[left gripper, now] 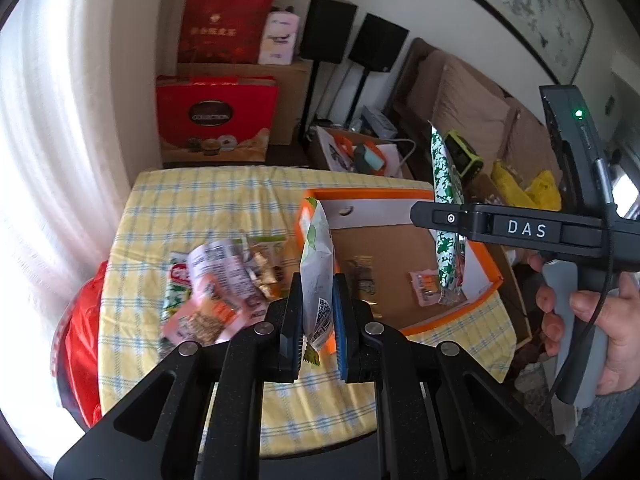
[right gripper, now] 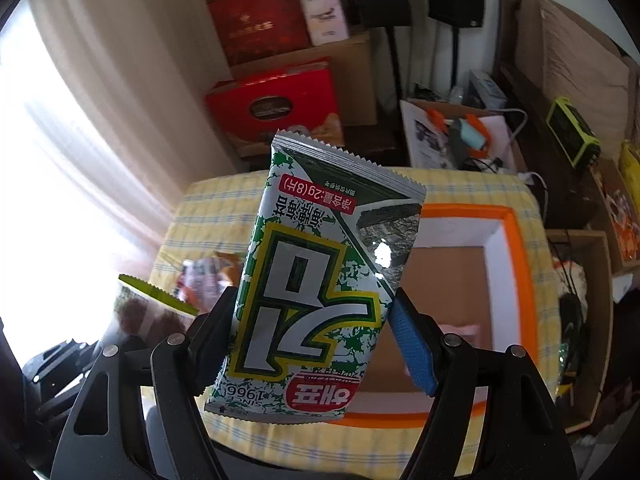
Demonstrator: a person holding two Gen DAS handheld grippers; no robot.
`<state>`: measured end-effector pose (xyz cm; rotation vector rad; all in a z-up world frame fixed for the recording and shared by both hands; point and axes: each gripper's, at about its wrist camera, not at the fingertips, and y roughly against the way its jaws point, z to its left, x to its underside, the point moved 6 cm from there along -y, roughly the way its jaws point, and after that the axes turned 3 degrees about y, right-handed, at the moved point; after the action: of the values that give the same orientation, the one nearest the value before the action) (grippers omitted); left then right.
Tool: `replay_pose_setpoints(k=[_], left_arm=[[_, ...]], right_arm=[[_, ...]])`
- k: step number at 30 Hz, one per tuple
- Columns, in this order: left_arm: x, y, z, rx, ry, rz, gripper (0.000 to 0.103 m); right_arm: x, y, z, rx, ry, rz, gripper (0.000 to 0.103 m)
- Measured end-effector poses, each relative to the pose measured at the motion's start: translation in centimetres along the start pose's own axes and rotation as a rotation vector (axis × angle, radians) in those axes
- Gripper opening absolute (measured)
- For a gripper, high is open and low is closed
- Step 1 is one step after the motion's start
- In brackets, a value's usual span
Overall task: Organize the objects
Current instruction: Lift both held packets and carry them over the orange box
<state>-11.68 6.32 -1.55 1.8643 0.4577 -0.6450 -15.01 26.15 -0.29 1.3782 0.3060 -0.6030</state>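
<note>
Pinching light, crinkly snack packets edge-on, left gripper [left gripper: 316, 320] clamps a pale packet [left gripper: 316, 276] while right gripper [right gripper: 316, 332] spans the seaweed packet [right gripper: 320, 280] widthwise, likely slippery.

Yellow-checked tablecloth [left gripper: 208, 200], orange-rimmed box [left gripper: 368, 194], green-white packet [right gripper: 320, 280].

Daylight pours through a pale curtain [left gripper: 48, 152] beside stacked red boxes [left gripper: 218, 116], black speakers [left gripper: 378, 42] and a brown sofa [left gripper: 472, 108].

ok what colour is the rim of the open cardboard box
Orange rim on the shallow cardboard box, clearest in the right wrist view.
</note>
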Motion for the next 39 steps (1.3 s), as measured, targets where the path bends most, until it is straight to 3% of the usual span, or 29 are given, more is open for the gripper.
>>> replay_pose_setpoints(k=[11, 22, 34, 39], left_arm=[[-0.5, -2.6, -4.9, 0.027, -0.068, 0.018, 0.012], [-0.8, -7.1, -9.2, 0.008, -0.167, 0.052, 0.012], [0.1, -11.8, -11.0, -0.042, -0.248, 0.122, 0.012], [0.6, -12.8, -11.2, -0.111, -0.297, 0.127, 0.012]], right_arm=[[1.1, 0.0, -4.9, 0.062, -0.031, 0.032, 0.075], [1.9, -1.8, -9.3, 0.128, -0.042, 0.075, 0.075], [2.7, -4.4, -11.5, 0.161, -0.016, 0.147, 0.075], [3.1, -5.4, -11.7, 0.192, 0.028, 0.166, 0.076]])
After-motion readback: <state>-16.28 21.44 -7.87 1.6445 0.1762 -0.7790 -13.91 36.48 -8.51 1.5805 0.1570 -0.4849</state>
